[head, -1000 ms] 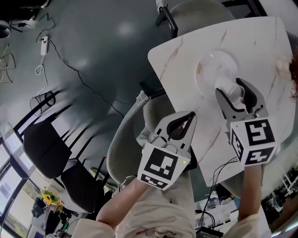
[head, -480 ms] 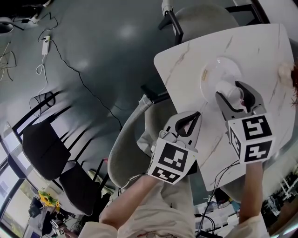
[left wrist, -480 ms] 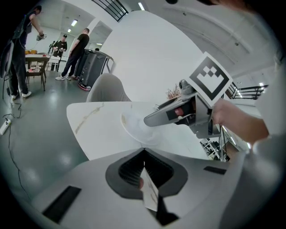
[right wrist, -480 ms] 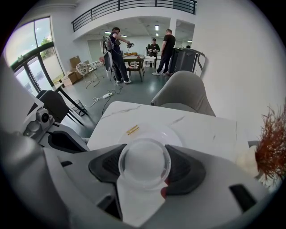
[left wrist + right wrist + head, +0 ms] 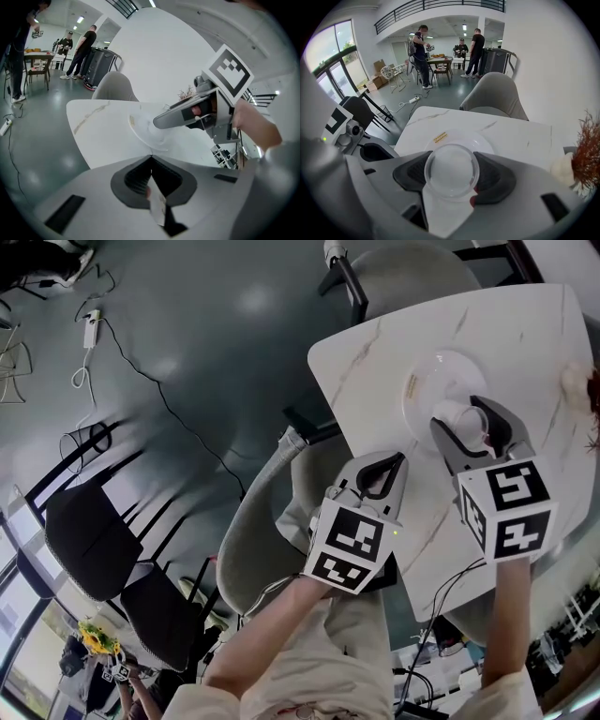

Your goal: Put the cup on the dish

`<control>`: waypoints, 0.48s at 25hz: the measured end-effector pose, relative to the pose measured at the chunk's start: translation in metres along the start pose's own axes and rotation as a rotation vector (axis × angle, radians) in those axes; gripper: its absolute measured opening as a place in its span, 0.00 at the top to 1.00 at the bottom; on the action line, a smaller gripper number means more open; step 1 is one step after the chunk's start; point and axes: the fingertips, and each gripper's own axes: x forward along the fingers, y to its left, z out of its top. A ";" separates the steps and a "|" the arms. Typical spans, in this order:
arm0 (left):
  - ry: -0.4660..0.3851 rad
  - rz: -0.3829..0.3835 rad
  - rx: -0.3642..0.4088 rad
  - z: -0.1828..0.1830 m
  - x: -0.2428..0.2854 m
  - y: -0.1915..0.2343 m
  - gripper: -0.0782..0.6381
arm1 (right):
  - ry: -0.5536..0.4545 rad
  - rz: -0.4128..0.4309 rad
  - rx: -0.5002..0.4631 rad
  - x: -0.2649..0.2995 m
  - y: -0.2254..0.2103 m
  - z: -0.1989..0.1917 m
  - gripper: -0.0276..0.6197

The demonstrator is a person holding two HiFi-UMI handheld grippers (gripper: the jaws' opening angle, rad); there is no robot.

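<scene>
A clear plastic cup point(image 5: 451, 171) sits between the jaws of my right gripper point(image 5: 451, 174), which is shut on it. The cup point(image 5: 458, 418) hangs just over the near part of the clear round dish point(image 5: 441, 381) on the white marble table point(image 5: 375, 352). In the right gripper view the dish point(image 5: 440, 138) with its yellow sticker shows right behind the cup. My left gripper point(image 5: 382, 468) hovers at the table's near edge, its jaws shut with nothing between them point(image 5: 151, 158). From the left gripper view, the dish point(image 5: 138, 125) lies ahead with the right gripper point(image 5: 187, 115) above it.
A grey chair point(image 5: 497, 91) stands at the table's far side and another grey chair point(image 5: 262, 540) below my left gripper. A dried plant point(image 5: 586, 154) sits at the table's right edge. Cables point(image 5: 122, 352) run over the floor. People stand far back point(image 5: 423, 51).
My left gripper has moved up and right, closer to the table edge. The right gripper with the cup has stayed over the dish, shifting only slightly.
</scene>
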 end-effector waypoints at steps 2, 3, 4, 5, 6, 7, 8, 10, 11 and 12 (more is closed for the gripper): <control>-0.004 0.002 -0.017 0.000 0.000 0.002 0.88 | -0.003 0.000 0.003 0.000 0.000 -0.001 0.54; -0.003 0.007 -0.014 -0.001 0.000 0.002 0.88 | -0.003 -0.001 0.005 0.000 0.001 -0.001 0.54; -0.001 0.017 -0.004 -0.001 0.000 0.002 0.88 | -0.004 -0.001 0.006 0.000 0.001 -0.001 0.54; 0.002 0.028 0.009 -0.002 0.000 0.001 0.89 | -0.008 -0.003 0.008 -0.001 0.001 -0.001 0.54; 0.004 0.039 0.021 -0.002 0.000 0.001 0.89 | -0.016 -0.005 0.009 -0.002 0.001 0.000 0.54; 0.007 0.047 0.032 -0.002 0.001 0.000 0.88 | -0.029 -0.008 0.009 -0.005 0.000 0.001 0.54; 0.011 0.052 0.040 -0.002 0.001 0.000 0.89 | -0.044 -0.011 0.007 -0.007 0.000 0.003 0.54; 0.027 0.057 0.046 -0.003 0.002 0.001 0.89 | -0.071 -0.016 0.000 -0.014 0.000 0.006 0.54; 0.035 0.059 0.040 -0.003 0.002 0.001 0.89 | -0.080 -0.018 -0.003 -0.017 0.000 0.007 0.54; 0.039 0.057 0.030 -0.003 0.003 0.002 0.89 | -0.089 -0.021 -0.005 -0.020 0.000 0.008 0.54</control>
